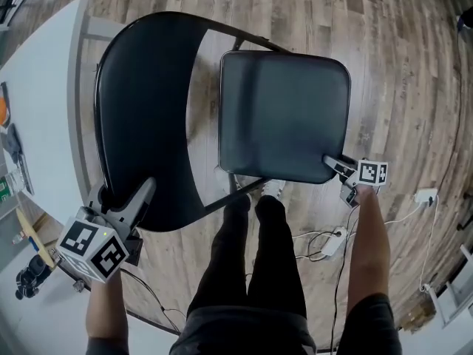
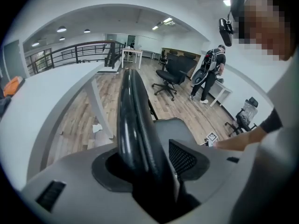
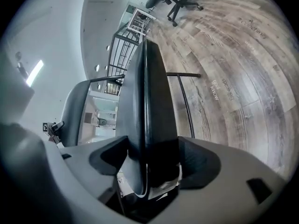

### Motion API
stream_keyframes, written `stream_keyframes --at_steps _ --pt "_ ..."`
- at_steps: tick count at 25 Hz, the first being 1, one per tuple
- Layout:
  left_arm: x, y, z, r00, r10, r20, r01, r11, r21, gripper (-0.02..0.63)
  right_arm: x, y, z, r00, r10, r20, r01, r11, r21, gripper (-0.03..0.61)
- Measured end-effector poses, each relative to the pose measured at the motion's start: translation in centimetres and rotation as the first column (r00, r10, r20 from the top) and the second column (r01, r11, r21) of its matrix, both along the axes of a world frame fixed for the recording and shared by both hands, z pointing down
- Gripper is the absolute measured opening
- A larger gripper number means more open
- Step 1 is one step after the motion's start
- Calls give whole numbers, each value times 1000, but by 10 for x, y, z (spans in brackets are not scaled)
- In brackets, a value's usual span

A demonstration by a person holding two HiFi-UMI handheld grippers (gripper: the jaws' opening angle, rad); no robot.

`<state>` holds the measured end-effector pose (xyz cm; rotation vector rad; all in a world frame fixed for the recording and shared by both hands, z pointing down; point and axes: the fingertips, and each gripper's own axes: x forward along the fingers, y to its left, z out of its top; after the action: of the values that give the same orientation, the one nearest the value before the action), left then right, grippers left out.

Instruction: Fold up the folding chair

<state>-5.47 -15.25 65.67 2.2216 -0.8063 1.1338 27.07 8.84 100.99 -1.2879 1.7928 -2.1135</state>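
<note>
The black folding chair stands open on the wood floor, backrest [image 1: 140, 109] at the left and padded seat [image 1: 284, 113] to its right. My left gripper [image 1: 122, 192] straddles the backrest's top rim near its lower end. In the left gripper view the rim [image 2: 133, 120] runs between the jaws, close against the right pad, and the jaws look open around it. My right gripper [image 1: 334, 165] sits at the seat's near right corner. The seat edge [image 3: 147, 92] lies between its widely spread jaws in the right gripper view.
A white table [image 1: 44, 102] with small items stands close to the left of the chair. My legs [image 1: 251, 257] are just behind the seat. Cables and a power strip [image 1: 332, 242] lie on the floor at the right. Office chairs [image 2: 170, 73] and a person [image 2: 212, 71] are far off.
</note>
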Motion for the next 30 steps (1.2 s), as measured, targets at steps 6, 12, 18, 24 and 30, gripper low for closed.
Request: stream_keyframes --at_steps 6,12,18,24,30 --pt "4 0 6 999 -42 -16 42 999 -10 213 6 6 6 1000 10 -20 -11 1000 -25 318" --pt "3 0 6 998 -55 -14 55 998 -21 178 1 1 3 1000 2 4 -2 1000 -2 318" --pt "5 3 3 996 -75 -47 72 996 -53 141 -1 1 0 1000 -20 -14 19 1000 -2 318" --pt "12 4 -9 992 -92 -81 89 995 -46 120 -4 -4 -13 998 -51 -26 51 998 -22 318" --pt "10 5 -38 992 -93 -91 90 995 -34 113 -20 -9 -52 993 -115 -36 113 993 -38 318"
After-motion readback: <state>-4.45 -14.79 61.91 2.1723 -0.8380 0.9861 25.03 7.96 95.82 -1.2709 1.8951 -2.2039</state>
